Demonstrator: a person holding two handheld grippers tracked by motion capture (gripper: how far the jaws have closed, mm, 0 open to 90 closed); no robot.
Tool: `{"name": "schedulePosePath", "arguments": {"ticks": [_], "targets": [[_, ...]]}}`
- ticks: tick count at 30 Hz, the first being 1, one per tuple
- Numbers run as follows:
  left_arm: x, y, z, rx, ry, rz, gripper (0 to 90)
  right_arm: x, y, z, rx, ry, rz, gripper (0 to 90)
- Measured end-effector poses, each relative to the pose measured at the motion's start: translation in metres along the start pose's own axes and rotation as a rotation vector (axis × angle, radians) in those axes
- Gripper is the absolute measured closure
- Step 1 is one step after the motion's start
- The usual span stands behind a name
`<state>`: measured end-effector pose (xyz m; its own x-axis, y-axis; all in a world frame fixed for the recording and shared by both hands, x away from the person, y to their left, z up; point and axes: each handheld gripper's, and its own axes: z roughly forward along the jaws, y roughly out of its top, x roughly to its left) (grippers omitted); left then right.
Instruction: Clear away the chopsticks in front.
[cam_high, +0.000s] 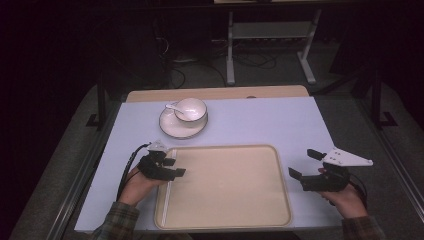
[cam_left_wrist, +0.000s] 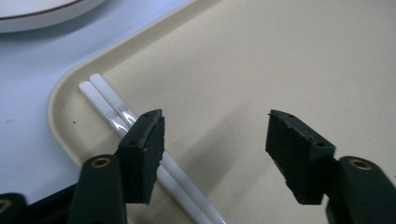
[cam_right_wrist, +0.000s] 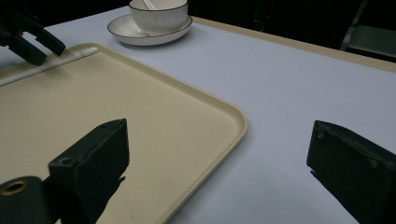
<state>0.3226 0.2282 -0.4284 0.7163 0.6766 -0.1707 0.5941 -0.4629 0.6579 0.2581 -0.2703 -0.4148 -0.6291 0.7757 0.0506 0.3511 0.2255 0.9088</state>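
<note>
Beyond the work in front of you sits a round white ceramic plate with a thin dark rim line (cam_high: 181, 128), near the far left part of the pale lilac tabletop (cam_high: 270, 122). On that plate stands a white ribbed ceramic bowl (cam_high: 191, 109), and a white ceramic spoon (cam_high: 174, 107) rests in it, its handle poking out over the bowl's left edge. Along the table's far edge you see a bare strip of light wood (cam_high: 220, 93). Past it, on the dark grey floor, a light grey metal stand (cam_high: 270, 40) rises on two legs, with tangled black cables (cam_high: 250, 60) lying beneath it.
</note>
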Motion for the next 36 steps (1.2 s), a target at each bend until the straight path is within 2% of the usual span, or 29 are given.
{"name": "schedulePosePath", "arguments": {"ticks": [7, 17, 22, 28, 36], "targets": [[0.007, 0.004, -0.01, -0.044, 0.01, -0.011, 28.2, 0.0, 0.0, 0.0, -0.003, 0.0, 0.006, 5.0], [0.019, 0.008, -0.021, -0.073, 0.032, -0.03, 27.4, 0.002, 0.001, 0.003, 0.004, 0.004, -0.002, 5.0], [0.026, 0.014, -0.022, -0.084, 0.046, -0.034, 27.5, 0.003, 0.0, 0.002, 0.008, 0.007, -0.004, 5.0], [0.033, 0.024, -0.022, -0.104, 0.043, -0.042, 27.6, 0.002, 0.0, -0.001, -0.002, 0.0, 0.003, 5.0], [0.041, 0.034, -0.018, -0.101, 0.049, -0.034, 27.6, 0.002, -0.001, 0.0, 0.002, 0.001, 0.001, 5.0]]}}
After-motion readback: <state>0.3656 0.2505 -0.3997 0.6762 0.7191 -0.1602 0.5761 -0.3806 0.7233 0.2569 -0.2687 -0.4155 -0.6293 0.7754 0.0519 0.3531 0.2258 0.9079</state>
